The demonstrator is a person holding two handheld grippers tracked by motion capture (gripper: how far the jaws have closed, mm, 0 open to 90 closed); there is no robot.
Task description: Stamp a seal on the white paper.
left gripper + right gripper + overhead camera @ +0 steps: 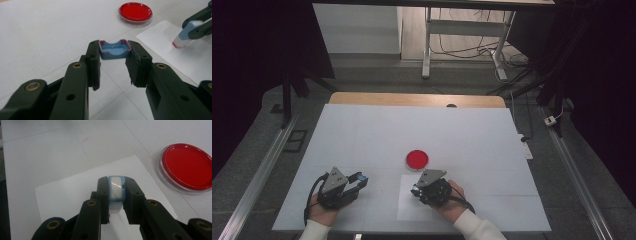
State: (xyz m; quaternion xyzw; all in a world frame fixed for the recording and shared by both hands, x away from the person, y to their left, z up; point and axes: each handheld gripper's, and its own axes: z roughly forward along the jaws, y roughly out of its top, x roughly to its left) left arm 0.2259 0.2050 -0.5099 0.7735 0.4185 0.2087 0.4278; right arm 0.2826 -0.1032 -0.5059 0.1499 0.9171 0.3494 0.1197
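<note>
Plastic filled both: my left tool (113,63) clamped a hollow blue cap (114,49), my right tool (116,202) a smooth boxy stamp (116,191).

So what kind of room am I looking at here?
Probably a lab or workshop set up for recording hand work. A white table stands between metal rails, black curtains close off the sides, and loose cables run under a desk frame behind.

Hidden and cut-off parts

The stamp's (116,191) lower end sits hidden between the right gripper's (117,202) jaws; the red dish (186,167) runs off the frame's right edge; the paper sheet's (175,53) far corner is cut off.
</note>
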